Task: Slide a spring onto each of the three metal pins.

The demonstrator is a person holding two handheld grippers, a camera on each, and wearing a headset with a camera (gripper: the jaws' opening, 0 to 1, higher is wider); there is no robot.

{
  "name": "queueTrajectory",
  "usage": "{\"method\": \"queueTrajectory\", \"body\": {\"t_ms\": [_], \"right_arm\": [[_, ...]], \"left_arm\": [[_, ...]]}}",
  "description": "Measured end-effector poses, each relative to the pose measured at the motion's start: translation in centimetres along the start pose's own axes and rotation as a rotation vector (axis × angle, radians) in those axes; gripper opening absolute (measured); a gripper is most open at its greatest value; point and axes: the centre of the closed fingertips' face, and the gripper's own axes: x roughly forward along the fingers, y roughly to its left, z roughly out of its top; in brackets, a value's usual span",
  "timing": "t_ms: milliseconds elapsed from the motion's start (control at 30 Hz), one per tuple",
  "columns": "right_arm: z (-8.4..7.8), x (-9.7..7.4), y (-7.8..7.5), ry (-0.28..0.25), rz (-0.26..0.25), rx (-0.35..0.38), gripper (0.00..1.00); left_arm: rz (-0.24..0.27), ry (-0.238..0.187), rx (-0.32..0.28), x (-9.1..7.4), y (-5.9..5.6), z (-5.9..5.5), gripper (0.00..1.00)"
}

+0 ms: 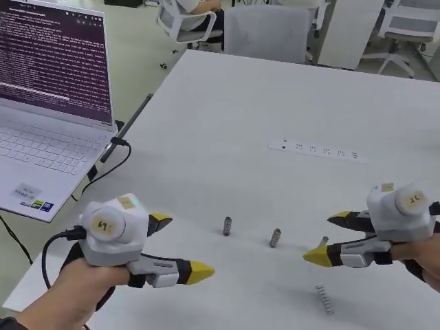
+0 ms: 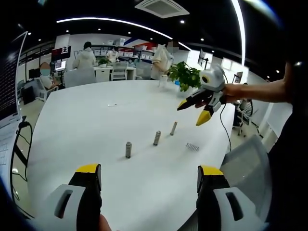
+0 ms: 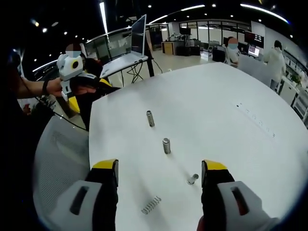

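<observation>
Three metal pins stand in a row on the white table (image 1: 227,124). The left pin (image 1: 227,225) and the middle pin (image 1: 276,238) each carry a spring. The right pin (image 1: 323,242) is bare. A loose spring (image 1: 324,298) lies flat near the front edge, in front of the bare pin. My left gripper (image 1: 180,246) hovers open left of the row, holding nothing. My right gripper (image 1: 328,237) is open and empty, its jaws close around the bare pin (image 3: 192,179). The loose spring (image 3: 151,204) also lies between the right gripper's jaws, and shows as the loose spring (image 2: 192,147) beyond the row.
An open laptop (image 1: 48,103) sits at the table's left edge with a black cable (image 1: 110,165) beside it. A white power strip (image 1: 316,149) lies farther back. Office chairs (image 1: 265,31) stand beyond the far edge.
</observation>
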Motion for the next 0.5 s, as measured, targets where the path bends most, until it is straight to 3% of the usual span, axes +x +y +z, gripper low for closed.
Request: {"method": "queueTrajectory", "body": {"t_ms": [500], "right_arm": [[-1.9,-3.1,0.4,-0.052,-0.066,0.086,0.77]], "left_arm": [[-0.004,-0.004,0.005,0.1,0.1,0.5,0.79]]}}
